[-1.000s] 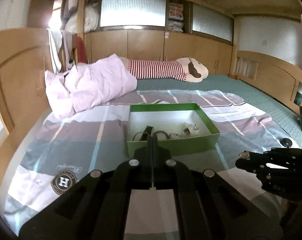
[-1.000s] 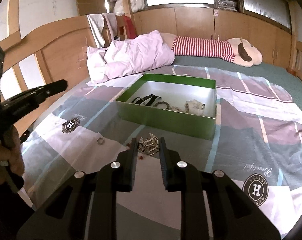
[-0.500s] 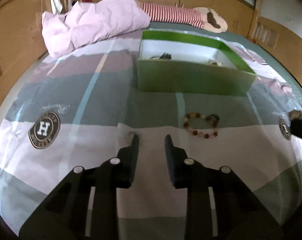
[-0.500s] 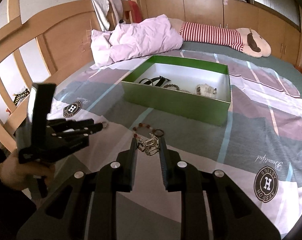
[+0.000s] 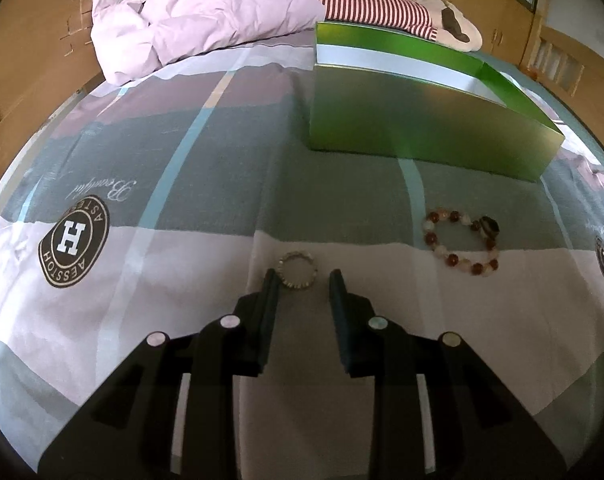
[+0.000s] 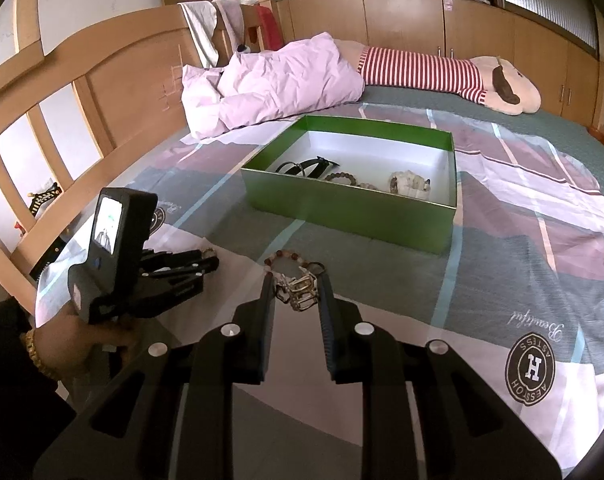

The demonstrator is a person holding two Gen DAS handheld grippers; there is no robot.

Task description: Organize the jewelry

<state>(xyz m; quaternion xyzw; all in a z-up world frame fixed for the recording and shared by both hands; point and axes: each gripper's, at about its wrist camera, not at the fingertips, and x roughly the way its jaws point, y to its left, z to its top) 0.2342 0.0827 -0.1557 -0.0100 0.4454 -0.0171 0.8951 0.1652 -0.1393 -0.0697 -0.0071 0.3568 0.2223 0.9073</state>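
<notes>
On the patchwork bedspread [image 5: 341, 184], lower centre of frame, left claw [image 5: 303, 280] apart, silver ring [image 5: 297, 269] lying between its tips, beaded bracelet [image 5: 461, 242] at right, green box [image 6: 353, 204] beyond, right claw [image 6: 296, 286] clamped on what seems a metal chain piece [image 6: 298, 290].

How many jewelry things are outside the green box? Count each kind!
Small silver ring: 1
Red-and-white round-bead bracelet: 1
Silver metal link piece in the right gripper: 1
Total: 3
</notes>
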